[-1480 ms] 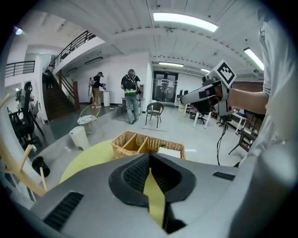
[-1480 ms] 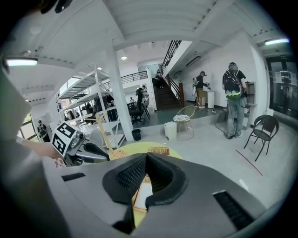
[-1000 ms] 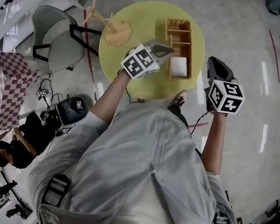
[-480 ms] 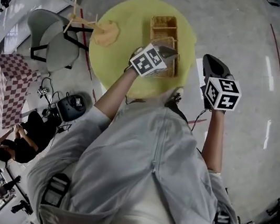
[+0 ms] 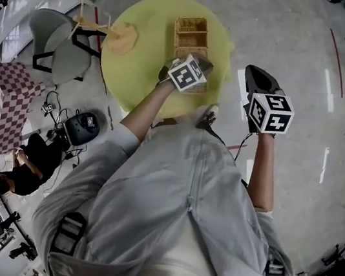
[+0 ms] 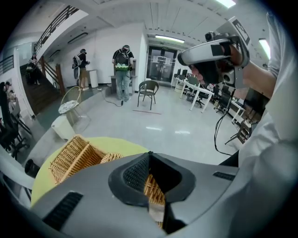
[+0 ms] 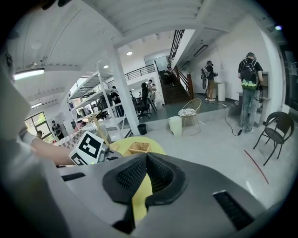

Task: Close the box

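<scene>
Where the round yellow worktop (image 5: 135,88) ended on the right, open floor (image 5: 306,45) lay under the right tool (image 5: 254,72). Count: one wicker box (image 5: 190,31) on the worktop's far right part, two tools. Left tool (image 5: 203,62) hung tilted down over the box's near end, jaws closed, empty. Right tool's jaws were likewise closed, empty.

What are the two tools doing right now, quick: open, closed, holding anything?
Left tool: closed, holding nothing.
Right tool: closed, holding nothing.
</scene>
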Motion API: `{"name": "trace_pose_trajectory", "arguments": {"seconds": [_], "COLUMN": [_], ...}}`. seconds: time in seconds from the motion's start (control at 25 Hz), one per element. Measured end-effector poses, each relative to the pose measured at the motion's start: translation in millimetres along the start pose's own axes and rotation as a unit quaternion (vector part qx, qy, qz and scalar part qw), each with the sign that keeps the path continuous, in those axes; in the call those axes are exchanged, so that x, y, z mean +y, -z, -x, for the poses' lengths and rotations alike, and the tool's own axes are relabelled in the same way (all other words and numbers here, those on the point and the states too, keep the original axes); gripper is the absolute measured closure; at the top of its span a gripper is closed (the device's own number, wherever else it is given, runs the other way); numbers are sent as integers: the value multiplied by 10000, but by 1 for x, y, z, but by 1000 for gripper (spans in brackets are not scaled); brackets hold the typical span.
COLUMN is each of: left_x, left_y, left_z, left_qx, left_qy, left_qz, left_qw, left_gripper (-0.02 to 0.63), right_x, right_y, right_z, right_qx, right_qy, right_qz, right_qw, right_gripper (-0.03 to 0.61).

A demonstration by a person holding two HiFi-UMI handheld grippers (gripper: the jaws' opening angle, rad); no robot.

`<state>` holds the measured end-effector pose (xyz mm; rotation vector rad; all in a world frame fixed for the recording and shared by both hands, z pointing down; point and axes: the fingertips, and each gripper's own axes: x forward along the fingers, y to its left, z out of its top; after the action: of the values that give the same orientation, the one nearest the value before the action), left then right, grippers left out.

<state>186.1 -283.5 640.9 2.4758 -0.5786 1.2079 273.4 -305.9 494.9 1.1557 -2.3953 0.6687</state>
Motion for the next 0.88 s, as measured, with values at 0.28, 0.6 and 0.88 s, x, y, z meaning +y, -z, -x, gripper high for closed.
{"name": "trace_pose_trajectory", "arguments": {"seconds": [0.28,0.6,0.88], "left_x": [-1,19,65], "left_y": [8,-4,-21], "left_z": [-11,38,139], "left_qx": [58,-981,-1774], "left_qy": [-5,154,-803], "left_qz": [-97,399,102], "left_qw": [9999,9943,9808], "left_gripper": [575,462,547], "right_x": [9,22,40], "right_y": [-3,-24,-83], "right_z": [-7,-20,-22], "right_qx": [60,-72,-540], "right_qy": [-56,-17,187], "right_qz": [110,278,825], "right_qw": [9999,9996,9950], "right_gripper": [555,555,555]}}
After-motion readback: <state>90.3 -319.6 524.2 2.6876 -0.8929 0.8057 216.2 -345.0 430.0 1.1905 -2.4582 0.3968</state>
